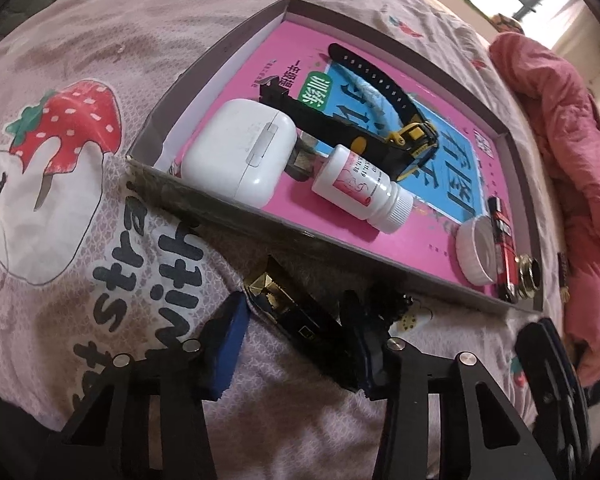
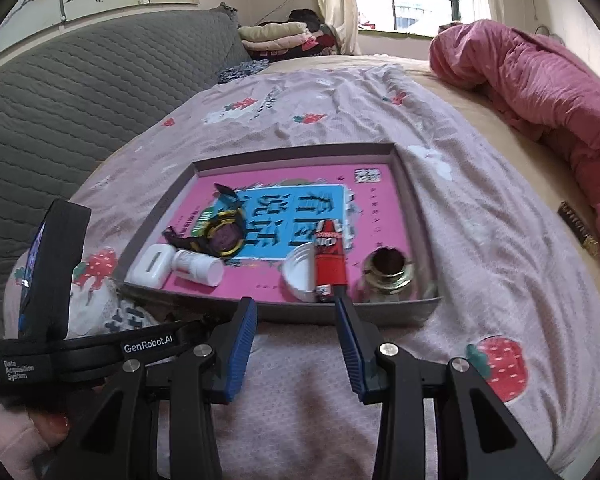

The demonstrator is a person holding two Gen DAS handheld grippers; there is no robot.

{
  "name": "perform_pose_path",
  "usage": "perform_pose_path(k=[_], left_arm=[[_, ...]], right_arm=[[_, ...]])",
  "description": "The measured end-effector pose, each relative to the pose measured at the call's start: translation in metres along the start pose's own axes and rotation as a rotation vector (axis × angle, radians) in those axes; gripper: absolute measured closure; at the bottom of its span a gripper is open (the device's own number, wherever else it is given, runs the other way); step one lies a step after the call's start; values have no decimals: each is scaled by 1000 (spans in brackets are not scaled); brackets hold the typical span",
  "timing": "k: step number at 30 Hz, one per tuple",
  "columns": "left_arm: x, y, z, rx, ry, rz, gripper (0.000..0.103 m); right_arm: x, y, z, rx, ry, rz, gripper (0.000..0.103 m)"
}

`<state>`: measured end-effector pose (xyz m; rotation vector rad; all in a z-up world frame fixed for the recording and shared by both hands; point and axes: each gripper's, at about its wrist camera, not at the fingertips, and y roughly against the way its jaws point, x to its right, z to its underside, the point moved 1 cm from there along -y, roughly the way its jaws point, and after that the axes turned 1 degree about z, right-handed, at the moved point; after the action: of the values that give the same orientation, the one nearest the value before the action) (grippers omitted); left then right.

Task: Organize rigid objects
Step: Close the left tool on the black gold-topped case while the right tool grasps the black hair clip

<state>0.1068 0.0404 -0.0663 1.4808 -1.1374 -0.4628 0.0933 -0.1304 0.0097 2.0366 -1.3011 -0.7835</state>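
A shallow grey tray [image 1: 380, 258] lies on the bed, with a pink book [image 1: 268, 52] covering its floor. On the book rest a white earbud case [image 1: 236, 148], a white pill bottle [image 1: 360, 188], a black and yellow watch [image 1: 412, 136], a white lid [image 1: 476, 248], a red battery [image 1: 504, 248] and a brass-rimmed fitting [image 1: 528, 276]. My left gripper [image 1: 296, 336] is just in front of the tray's near wall, shut on a black and gold bar [image 1: 292, 312] that lies slanted between its fingers. My right gripper [image 2: 296, 320] hovers open and empty before the tray's near wall [image 2: 268, 310].
The bedsheet [image 2: 480, 248] is pink with strawberry prints. A rolled pink quilt [image 2: 540, 92] lies along the right side, a grey padded headboard [image 2: 80, 92] on the left. A small brown and gold item [image 2: 580, 230] lies on the sheet right of the tray.
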Motion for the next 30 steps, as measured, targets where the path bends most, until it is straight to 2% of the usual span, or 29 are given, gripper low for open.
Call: perform_pose_path(k=[6,9,13,19,26,28,30], left_arm=[[-12,11,2,-9,-80,72,61],[-24,13,-1,-34,-70,124,67],[-33,13,-2,-59,-56,176,68],[-42,12,-1,-81,-43,222,70],[-39,8,-2,-81,-42,228,70],[-40,7,-3,-82,-36,229,70],[-38,6,-4,-82,-35,226,69]], right_arm=[[-17,-18,8,-71,24,-71,63],[-25,-29,15,-105,63,-83,63],[-33,-42,18,-140,89,-112,63],[-46,-60,18,-161,111,-109,63],[-45,-75,21,-165,95,-97,63],[-45,-77,21,-160,95,-97,65],[-44,-79,21,-154,98,-85,76]])
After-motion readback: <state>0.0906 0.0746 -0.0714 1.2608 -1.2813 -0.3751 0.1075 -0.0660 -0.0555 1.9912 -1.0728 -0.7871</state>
